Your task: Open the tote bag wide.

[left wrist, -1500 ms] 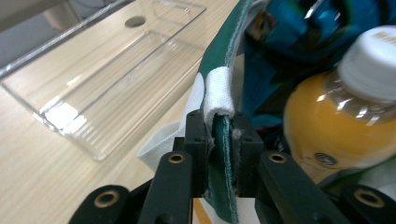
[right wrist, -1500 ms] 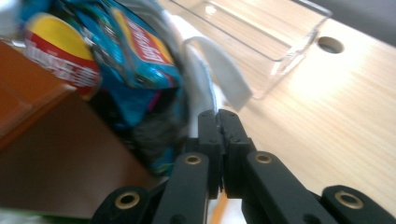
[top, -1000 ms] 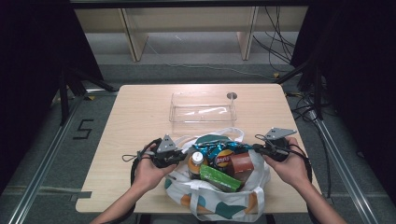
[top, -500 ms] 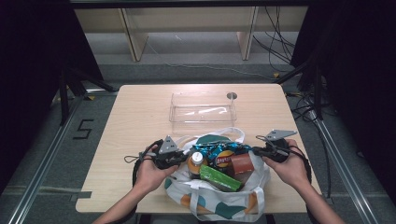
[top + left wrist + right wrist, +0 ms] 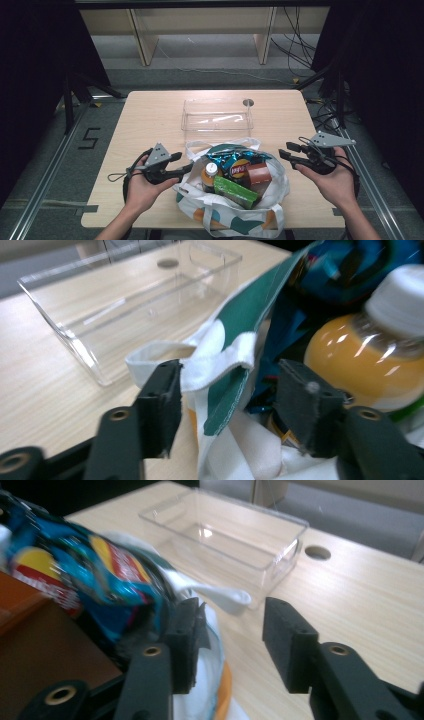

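White cloth of the bag (image 5: 220, 357) hangs loose between the left gripper (image 5: 235, 390)'s just-opened jaws; the right gripper (image 5: 227, 625), also just opened, holds nothing. Reach next for the bottle (image 5: 370, 355) beside the left jaws.

Matt pale wood worktop (image 5: 150, 115), glossy clear plastic tray (image 5: 217, 116), soft white-green cloth bag (image 5: 230, 215), shiny foil crisp packet (image 5: 235, 164).

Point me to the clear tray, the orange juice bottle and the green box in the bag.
clear tray (image 5: 217, 114), high view, bare floor.
orange juice bottle (image 5: 370, 352), left gripper view, orange body.
green box (image 5: 235, 191), high view, top face.
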Demonstrator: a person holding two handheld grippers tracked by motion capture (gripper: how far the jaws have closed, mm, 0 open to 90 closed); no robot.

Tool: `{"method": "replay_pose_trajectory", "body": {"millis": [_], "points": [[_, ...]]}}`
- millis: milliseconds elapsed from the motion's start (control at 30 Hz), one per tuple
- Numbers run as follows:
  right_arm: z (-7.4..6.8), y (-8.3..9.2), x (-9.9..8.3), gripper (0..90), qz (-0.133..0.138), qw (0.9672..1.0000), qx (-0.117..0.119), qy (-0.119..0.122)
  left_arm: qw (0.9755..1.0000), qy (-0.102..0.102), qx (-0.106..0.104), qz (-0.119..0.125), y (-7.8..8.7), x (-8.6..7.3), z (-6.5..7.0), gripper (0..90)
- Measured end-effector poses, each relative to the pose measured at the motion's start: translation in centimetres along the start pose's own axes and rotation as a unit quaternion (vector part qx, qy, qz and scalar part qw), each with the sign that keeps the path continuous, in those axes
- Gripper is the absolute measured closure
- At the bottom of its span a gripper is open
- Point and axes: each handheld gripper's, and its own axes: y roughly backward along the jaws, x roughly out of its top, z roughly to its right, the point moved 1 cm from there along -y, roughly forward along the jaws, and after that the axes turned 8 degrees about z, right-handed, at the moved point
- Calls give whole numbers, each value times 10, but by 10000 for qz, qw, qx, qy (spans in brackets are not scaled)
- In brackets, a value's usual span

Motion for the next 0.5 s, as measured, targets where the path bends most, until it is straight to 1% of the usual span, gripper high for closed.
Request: {"method": "replay_pose_trajectory", "body": {"millis": [67, 100, 133, 167, 200, 233, 267, 300, 333, 367, 400, 433, 500], "points": [[-3, 3, 3, 520, 129, 9999, -6, -14, 9998, 65, 46, 192, 8, 0, -2, 362], [-6, 4, 4, 514, 228, 9997, -43, -113, 9995, 90, 114, 288, 12, 0, -2, 348], [-7, 5, 6, 504, 263, 9996, -17, -84, 9993, 106, 143, 333, 14, 0, -3, 339], [-8, 6, 7, 490, 323, 9994, -9, -100, 9992, 95, 126, 378, 17, 0, -4, 330], [-8, 7, 8, 478, 342, 9994, -14, 21, 9989, 123, 156, 417, 19, 0, -5, 326], [-11, 7, 9, 478, 379, 9992, -105, -97, 9988, 119, 183, 429, 21, 0, -7, 325], [-12, 8, 10, 480, 432, 9990, -84, -121, 9986, 129, 192, 479, 21, 0, -8, 324], [-12, 8, 11, 481, 510, 9986, -70, -119, 9984, 135, 227, 492, 22, 0, -9, 324], [-12, 8, 12, 482, 495, 9987, -104, -71, 9984, 156, 246, 494, 23, 0, -9, 325], [-12, 7, 14, 488, 581, 9982, -80, -86, 9984, 151, 246, 493, 23, -1, -9, 325], [-13, 9, 14, 498, 503, 9986, -145, -50, 9983, 160, 251, 495, 23, -1, -9, 325], [-15, 9, 15, 506, 551, 9983, -167, -113, 9985, 119, 231, 482, 23, -1, -8, 325], [-14, 11, 15, 513, 474, 9988, -123, -14, 9984, 137, 234, 495, 21, 0, -8, 326]]}}
